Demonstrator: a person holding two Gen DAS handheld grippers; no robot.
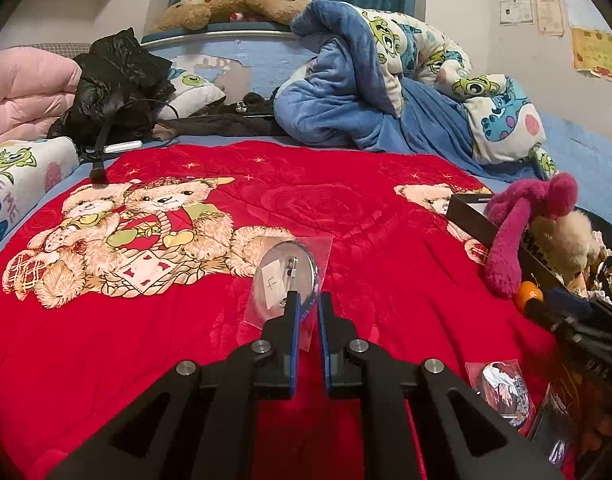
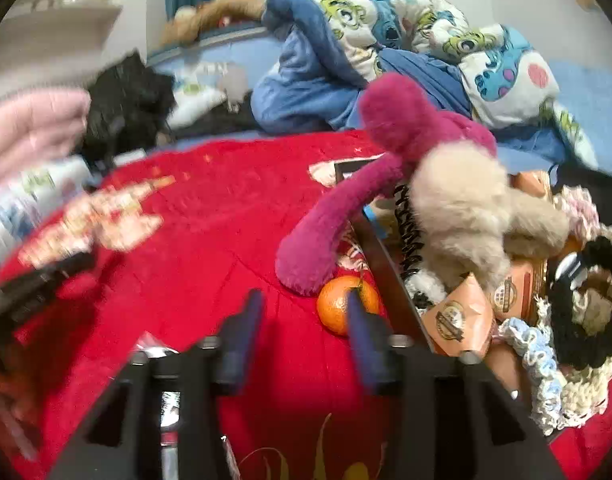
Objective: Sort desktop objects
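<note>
Left wrist view: left gripper (image 1: 306, 300) pinches bagged badge (image 1: 286, 280), centre frame.
Right gripper (image 2: 306, 312): half-open, empty.
Next: likely carry badge to box (image 1: 478, 224).

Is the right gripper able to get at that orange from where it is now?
Probably yes. The right gripper is open and empty, and the orange lies on the red blanket just past its right fingertip, uncovered, though the pink plush toy and dark box crowd it.

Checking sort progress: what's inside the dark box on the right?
The dark box holds a beige plush, orange snack packets, a black coil and crocheted scrunchies. The magenta plush drapes over its rim. Its bottom is covered.
</note>
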